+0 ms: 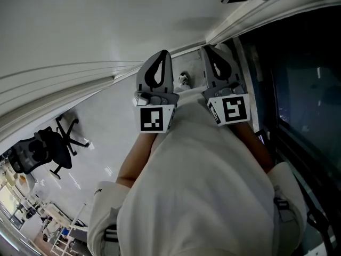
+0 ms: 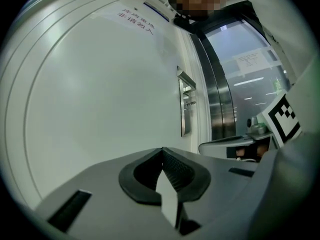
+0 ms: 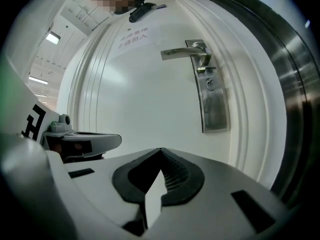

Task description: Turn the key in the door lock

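Head view, looking down: left gripper (image 1: 161, 55) and right gripper (image 1: 212, 49) sit side by side at centre frame, both aimed at the white panelled door (image 3: 140, 94). Fingers (image 2: 175, 169) are together on each, with nothing between them. Right gripper view puts the silver lever handle (image 3: 187, 51) upper right, with the long steel lock plate (image 3: 212, 104) beneath it, well apart from both grippers.

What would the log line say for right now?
left gripper: shut, empty | right gripper: shut, empty | key: in door, untouched
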Motion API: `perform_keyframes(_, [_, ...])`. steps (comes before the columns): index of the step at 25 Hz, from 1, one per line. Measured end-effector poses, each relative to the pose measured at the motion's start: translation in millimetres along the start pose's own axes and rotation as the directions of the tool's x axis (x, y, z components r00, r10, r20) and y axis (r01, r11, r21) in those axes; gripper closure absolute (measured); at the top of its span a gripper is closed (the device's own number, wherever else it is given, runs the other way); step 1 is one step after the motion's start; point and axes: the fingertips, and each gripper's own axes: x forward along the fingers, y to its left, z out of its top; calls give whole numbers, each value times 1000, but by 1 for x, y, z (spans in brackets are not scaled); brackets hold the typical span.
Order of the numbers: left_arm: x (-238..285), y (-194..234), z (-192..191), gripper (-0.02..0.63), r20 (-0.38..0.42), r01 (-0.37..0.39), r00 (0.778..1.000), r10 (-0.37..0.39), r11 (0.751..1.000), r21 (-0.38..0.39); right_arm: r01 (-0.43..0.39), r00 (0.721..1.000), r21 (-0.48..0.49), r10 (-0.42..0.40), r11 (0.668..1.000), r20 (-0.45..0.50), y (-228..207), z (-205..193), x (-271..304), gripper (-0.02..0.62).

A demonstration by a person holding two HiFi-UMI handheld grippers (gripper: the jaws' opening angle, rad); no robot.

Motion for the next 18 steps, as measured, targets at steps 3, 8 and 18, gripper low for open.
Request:
perform_keyframes(3, [0,-1,-1,597,2,7,1000,-7,1000,0,8,1000,18,-8,1000,-16,0,-2,2,591])
perform_keyframes(8, [5,-7,-3,597,-8,24,1000,-24,1000,-10,18,1000,23,-17,1000,-17,-2,-2,1,591])
perform_keyframes(18, [12,-20,-3,597,-10,76,997,-76,997,7,76,997,30,-75,997,-29,-13,-7,-10,591])
